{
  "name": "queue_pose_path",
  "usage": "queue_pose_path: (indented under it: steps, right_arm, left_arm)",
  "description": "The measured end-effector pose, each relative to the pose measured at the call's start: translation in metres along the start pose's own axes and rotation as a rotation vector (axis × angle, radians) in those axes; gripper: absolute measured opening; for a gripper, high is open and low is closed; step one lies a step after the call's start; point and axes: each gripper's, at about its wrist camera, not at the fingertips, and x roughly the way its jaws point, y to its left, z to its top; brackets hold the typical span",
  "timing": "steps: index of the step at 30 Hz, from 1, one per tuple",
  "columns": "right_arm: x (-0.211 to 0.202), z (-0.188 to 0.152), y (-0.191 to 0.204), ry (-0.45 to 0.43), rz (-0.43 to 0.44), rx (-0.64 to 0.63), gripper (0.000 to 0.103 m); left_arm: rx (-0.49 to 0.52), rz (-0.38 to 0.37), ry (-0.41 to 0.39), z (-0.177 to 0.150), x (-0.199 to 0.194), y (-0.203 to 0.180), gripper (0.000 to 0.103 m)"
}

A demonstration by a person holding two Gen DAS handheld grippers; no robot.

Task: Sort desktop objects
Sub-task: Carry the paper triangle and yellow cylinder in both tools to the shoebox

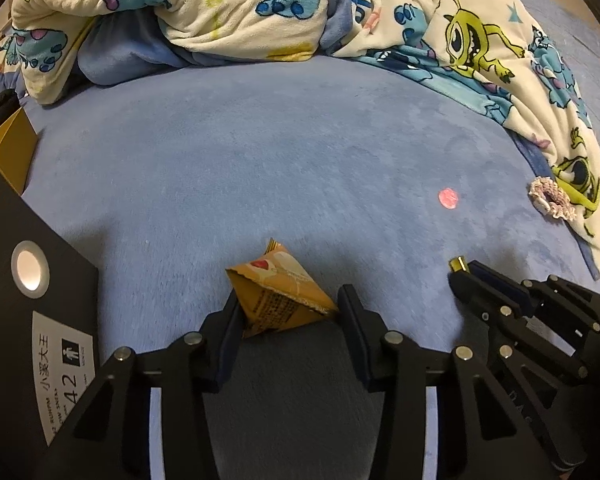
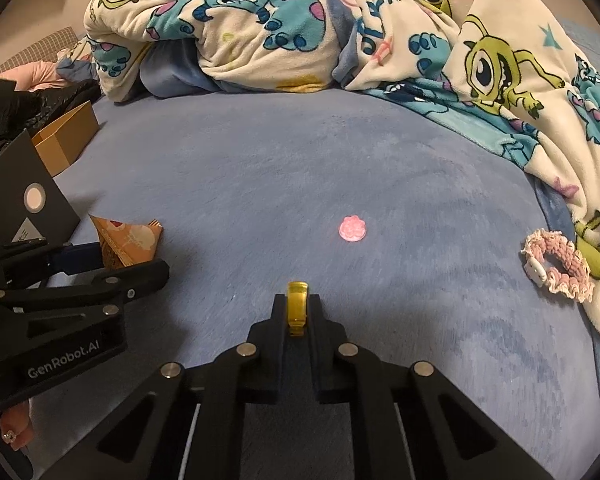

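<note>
An orange triangular snack packet [image 1: 278,292] lies on the blue plush surface [image 1: 260,160]. My left gripper [image 1: 288,304] is closed on it, one pad at each end. The right wrist view shows that left gripper [image 2: 134,264] from the side, holding the same packet [image 2: 128,240]. My right gripper [image 2: 297,308] is shut on a small yellow translucent clip [image 2: 297,300], which sticks out past the fingertips. At the lower right of the left wrist view, the right gripper [image 1: 464,276] carries the clip [image 1: 458,264] at its tip. A pink flower-shaped piece [image 2: 352,230] lies loose ahead of it.
A pink frilly scrunchie [image 2: 556,266] rests at the right, by the edge of a cartoon-print blanket [image 2: 300,20] heaped along the back and right. A black box [image 1: 28,320] with a white label and a tan open cardboard box [image 2: 66,136] stand at the left.
</note>
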Motion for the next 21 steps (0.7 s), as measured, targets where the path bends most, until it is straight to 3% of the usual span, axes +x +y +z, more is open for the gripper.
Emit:
queue_pose_path:
  steps: [21]
  right_arm:
    - [-0.049,-0.023,0.014,-0.001,0.007,-0.008,0.009]
  left_arm:
    - [0.045,-0.018,0.037,-0.041,-0.056,-0.008,0.046]
